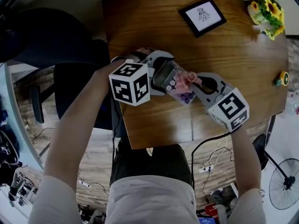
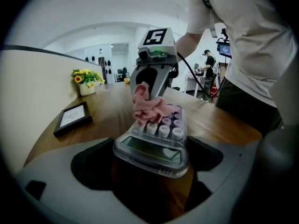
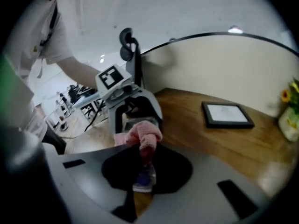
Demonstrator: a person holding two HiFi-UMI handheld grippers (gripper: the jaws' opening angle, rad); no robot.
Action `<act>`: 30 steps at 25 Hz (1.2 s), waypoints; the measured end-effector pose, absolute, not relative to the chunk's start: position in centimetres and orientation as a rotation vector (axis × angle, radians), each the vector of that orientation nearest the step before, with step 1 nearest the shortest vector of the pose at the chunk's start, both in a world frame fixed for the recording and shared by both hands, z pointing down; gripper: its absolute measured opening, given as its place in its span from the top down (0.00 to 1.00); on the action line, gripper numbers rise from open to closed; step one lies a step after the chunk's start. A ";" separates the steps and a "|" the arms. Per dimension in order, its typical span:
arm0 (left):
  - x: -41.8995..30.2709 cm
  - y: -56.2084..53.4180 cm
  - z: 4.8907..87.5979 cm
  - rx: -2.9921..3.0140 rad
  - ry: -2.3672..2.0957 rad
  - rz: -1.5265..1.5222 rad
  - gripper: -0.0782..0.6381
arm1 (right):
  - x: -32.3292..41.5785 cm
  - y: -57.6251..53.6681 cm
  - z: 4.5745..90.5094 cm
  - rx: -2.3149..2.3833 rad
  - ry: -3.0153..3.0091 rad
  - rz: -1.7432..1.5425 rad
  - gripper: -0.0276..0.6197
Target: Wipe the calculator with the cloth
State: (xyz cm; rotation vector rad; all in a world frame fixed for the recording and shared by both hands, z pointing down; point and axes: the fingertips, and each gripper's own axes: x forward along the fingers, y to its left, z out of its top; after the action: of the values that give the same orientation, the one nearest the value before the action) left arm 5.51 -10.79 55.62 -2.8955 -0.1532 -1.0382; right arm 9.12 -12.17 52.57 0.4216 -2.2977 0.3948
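The calculator (image 1: 181, 91) is gripped at its display end by the left tongs (image 1: 163, 77), with one jaw set against each long side of the clear casing. In the left gripper view the display is seen lying just in front of the left tongs (image 2: 152, 155), and the rows of pale and purple keys of the calculator (image 2: 156, 143) run away from them. Whether the calculator's far end rests on the desk (image 1: 233, 59) cannot be told.

The pink cloth (image 1: 188, 78) is pinched by the right tongs (image 1: 192, 81), whose jaws are pressed together on a bunched fold of it. The cloth (image 2: 149, 107) is laid on the key end of the calculator, opposite the left tongs, and touches the far rows of keys. In the right gripper view the cloth (image 3: 144, 135) is seen held between the jaws of the right tongs (image 3: 142, 155), with a purple part of the calculator (image 3: 145, 178) showing below it. The two pairs of tongs are pointed at each other across the calculator, with the left tongs (image 3: 133, 104) just beyond the cloth.

A black picture frame (image 1: 202, 15) is seen lying flat on the desk, well beyond both tongs, and a pot of yellow flowers (image 1: 266, 10) stands farther off, beyond the right tongs.
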 end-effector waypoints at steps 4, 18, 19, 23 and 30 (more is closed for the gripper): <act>5.5 -10.7 55.6 -2.892 -0.159 -1.040 0.21 | 16.1 -16.7 54.2 0.709 -2.127 0.364 0.90; 5.5 -10.7 55.6 -2.892 -0.162 -1.041 0.21 | 4.5 -3.0 49.6 0.093 -2.357 0.169 0.89; 5.5 -10.7 55.6 -2.893 -0.162 -1.042 0.21 | 4.9 -2.5 50.5 0.078 -2.325 0.163 0.89; 5.5 -10.8 55.6 -2.892 -0.162 -1.037 0.21 | 7.7 -3.8 52.6 0.140 -2.280 0.216 0.89; 5.5 -10.8 55.6 -2.892 -0.160 -1.038 0.21 | 11.3 -9.3 52.6 0.341 -2.251 0.426 0.89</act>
State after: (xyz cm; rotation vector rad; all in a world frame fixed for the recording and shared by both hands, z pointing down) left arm 5.52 -10.80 55.61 -2.8918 -0.1604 -1.0380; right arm 11.30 -9.32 52.59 0.3410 -2.2509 0.4256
